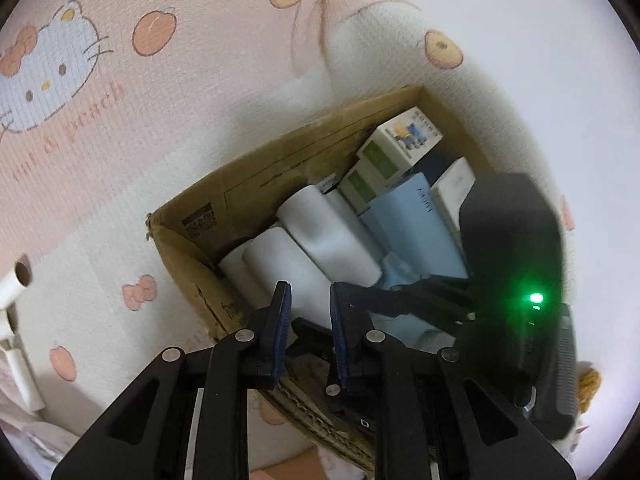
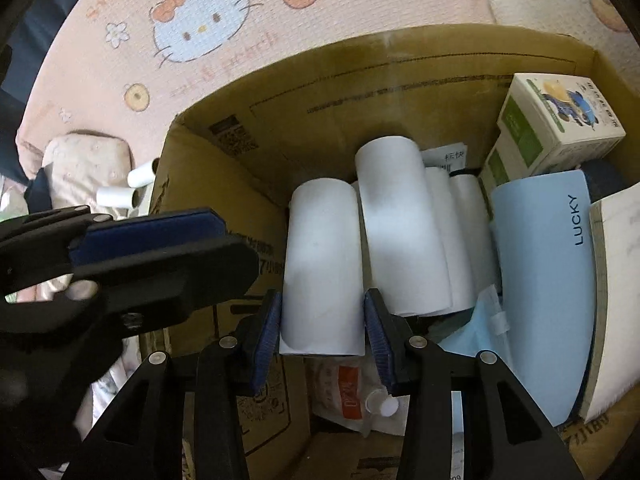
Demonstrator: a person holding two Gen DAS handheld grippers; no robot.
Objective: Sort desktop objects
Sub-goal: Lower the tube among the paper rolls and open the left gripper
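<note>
A cardboard box [image 2: 224, 184] sits on a pink Hello Kitty cloth and holds several white paper rolls, small boxes and a light blue "LUCKY" case [image 2: 548, 280]. My right gripper [image 2: 322, 328] is inside the box, its blue pads [image 2: 268, 332] pressed on both sides of a white roll [image 2: 324, 264]. My left gripper [image 1: 310, 312] hovers over the box's near rim [image 1: 188, 268] with a narrow gap between its pads and nothing in it. The right gripper's black body [image 1: 516, 264] shows in the left wrist view.
A green and white carton [image 2: 552, 120] lies at the box's far right corner. A plastic pouch with an orange label [image 2: 352, 392] lies on the box floor. Two more white rolls [image 2: 128, 188] and a cream cushion [image 2: 84, 164] lie left of the box.
</note>
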